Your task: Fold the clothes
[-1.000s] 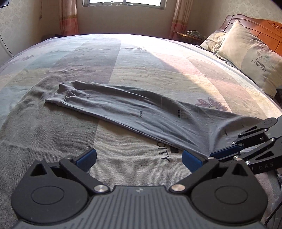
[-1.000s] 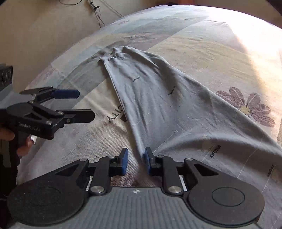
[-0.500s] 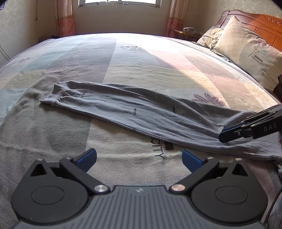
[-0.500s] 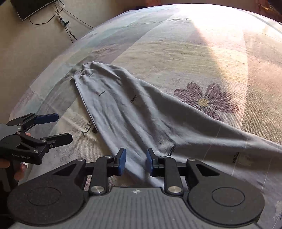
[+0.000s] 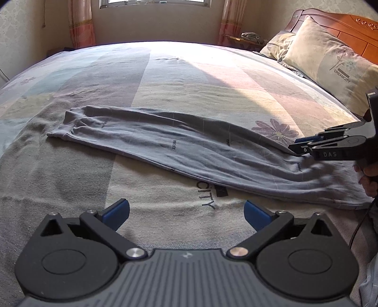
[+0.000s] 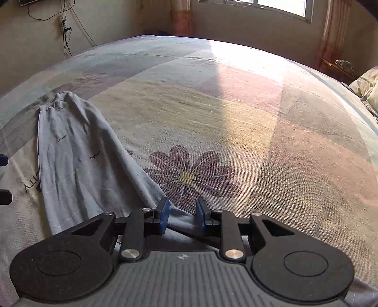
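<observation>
Right now my left claw (image 5: 186, 211) hangs spread wide at the bottom of its own view, blue pads (image 5: 117, 210) well apart, nothing between them, only the patchwork bedspread (image 5: 165, 78) beneath. The grey garment (image 5: 179, 144) lies long and narrow across the middle of that frame, its gathered narrow end toward the left and its wider end running off to the lower right.

My right claw (image 6: 182, 216) sits low at the bottom centre of its own view, fingers partly parted — a fold of the grey cloth (image 6: 78, 165) lies in the gap between the blue pads (image 6: 164, 212), yet I cannot tell whether they press it or merely straddle it. From the left view the same claw (image 5: 304, 147) shows at the right edge, tip down against the wide end of the garment, wrinkles fanning out from it.

A purple flower print (image 6: 189, 177) lies just beyond the right claw. Pillows (image 5: 330, 63) rest at the upper right by the wooden headboard (image 5: 349, 21).
</observation>
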